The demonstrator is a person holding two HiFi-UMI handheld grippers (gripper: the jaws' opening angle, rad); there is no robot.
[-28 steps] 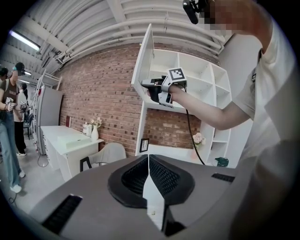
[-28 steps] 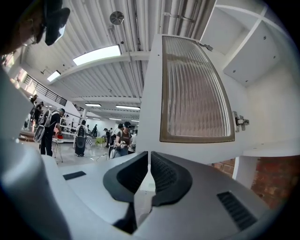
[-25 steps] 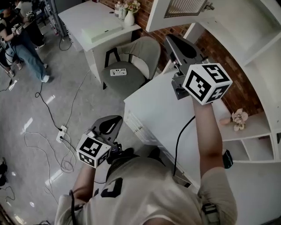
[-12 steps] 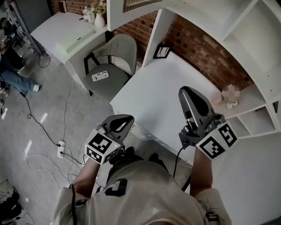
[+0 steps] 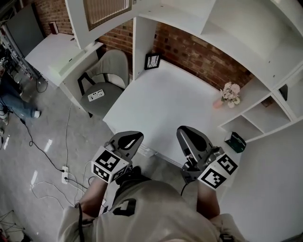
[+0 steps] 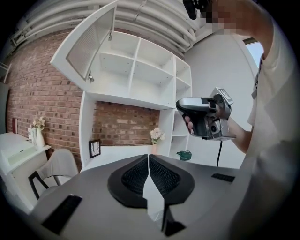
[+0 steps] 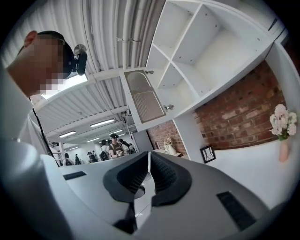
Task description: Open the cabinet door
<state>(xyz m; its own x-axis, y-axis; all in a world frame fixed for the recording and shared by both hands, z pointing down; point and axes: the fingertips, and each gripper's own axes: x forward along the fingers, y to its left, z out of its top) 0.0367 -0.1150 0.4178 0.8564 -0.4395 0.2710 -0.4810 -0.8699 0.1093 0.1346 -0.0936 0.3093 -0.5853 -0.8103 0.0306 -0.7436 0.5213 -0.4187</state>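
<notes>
A white desk [image 5: 161, 108] carries a framed picture [image 5: 152, 61] and a flower vase [image 5: 228, 95].

The shelving unit [image 5: 246, 28] and the frame of the cabinet door [image 5: 105, 10] look like smooth white painted board with a soft matt sheen. The door's middle panel is a ribbed, woven-looking insert, and it all sits against a rough red brick wall [image 5: 199, 54]. The desk top [image 5: 161, 104] is the same plain smooth white, the chair [image 5: 113, 66] has a grey cloth-looking shell, and the grey floor [image 5: 42, 137] is polished enough to throw back the lights. The left gripper [image 5: 131, 138] and right gripper [image 5: 189, 134] are both matt grey plastic, with black pads [image 6: 164, 177] covered in a fine grippy texture.
</notes>
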